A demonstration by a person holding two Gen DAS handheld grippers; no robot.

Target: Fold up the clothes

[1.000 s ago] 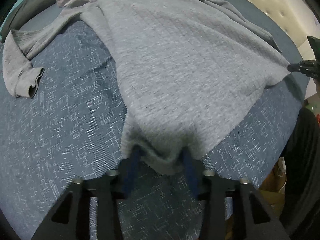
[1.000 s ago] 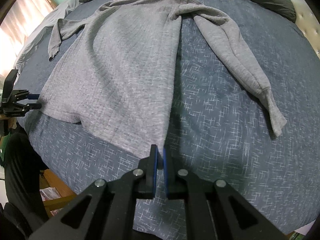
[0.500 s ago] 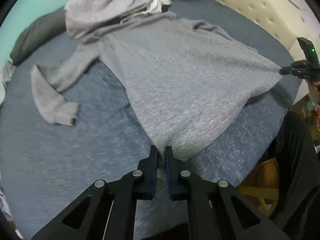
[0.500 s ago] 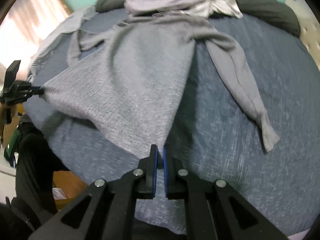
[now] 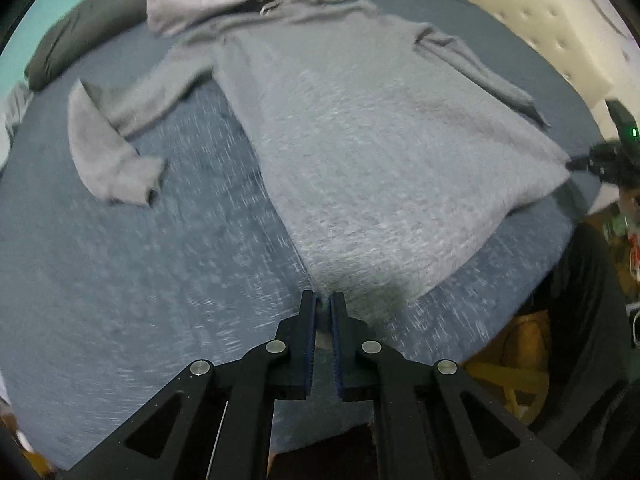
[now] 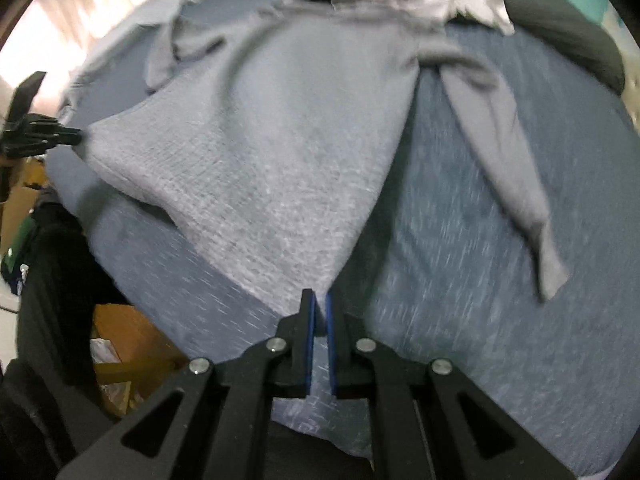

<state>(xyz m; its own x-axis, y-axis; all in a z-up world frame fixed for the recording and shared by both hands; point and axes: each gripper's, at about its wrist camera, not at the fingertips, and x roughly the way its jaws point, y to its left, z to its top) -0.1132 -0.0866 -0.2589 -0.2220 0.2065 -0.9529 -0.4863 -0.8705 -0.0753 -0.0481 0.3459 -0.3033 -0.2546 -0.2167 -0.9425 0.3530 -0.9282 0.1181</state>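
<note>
Fabric: grey waffle-knit hoodie (image 5: 360,152) lies face-down on the blue bedspread (image 5: 140,272), hood toward the dark pillows (image 6: 560,28); sleeves splayed to either side.
Left gripper (image 5: 323,300): I have its fingers pinched together on one hem corner.
Right gripper (image 6: 318,300): likewise clamped on the opposite hem corner.
Why held so: I judge two corners taken at once keep the hem taut and level, so the body can be carried over without bunching.
Stage: early; no fold made yet.
Risk: left sleeve (image 5: 112,148) is crumpled; may need straightening.
</note>
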